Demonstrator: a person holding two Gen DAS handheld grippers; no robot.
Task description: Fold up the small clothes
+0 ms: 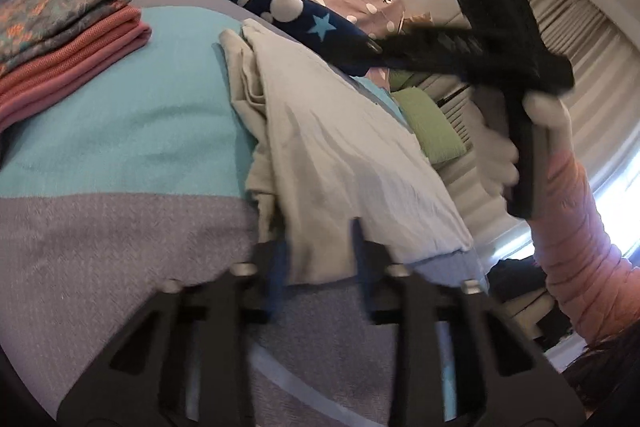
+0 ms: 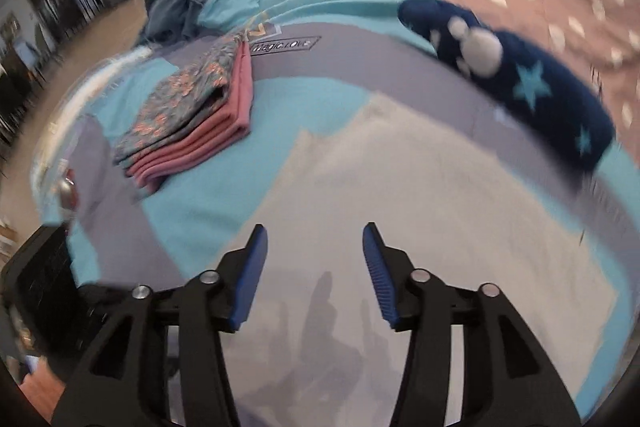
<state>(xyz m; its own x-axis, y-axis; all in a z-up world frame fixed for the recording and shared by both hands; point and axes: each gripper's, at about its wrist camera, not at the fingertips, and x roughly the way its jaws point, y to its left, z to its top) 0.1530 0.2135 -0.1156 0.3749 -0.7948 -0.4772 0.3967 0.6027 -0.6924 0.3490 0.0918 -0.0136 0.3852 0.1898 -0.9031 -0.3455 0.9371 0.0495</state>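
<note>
Ribbed blue gripper pads over soft, crumpled cream garment

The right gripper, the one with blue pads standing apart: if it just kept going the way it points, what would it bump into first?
Most likely the pale cloth spread on the bed. The right gripper points steeply down at it with nothing between, though the blur hides how far off it is.

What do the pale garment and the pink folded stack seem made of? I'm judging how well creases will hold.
Pale garment: apparently thin woven cotton, matte; it shows fine wrinkles and soft limp folds. Pink folded stack: likely a thicker knit or textured weave, matte, with rounded, bulky fold edges.
</note>
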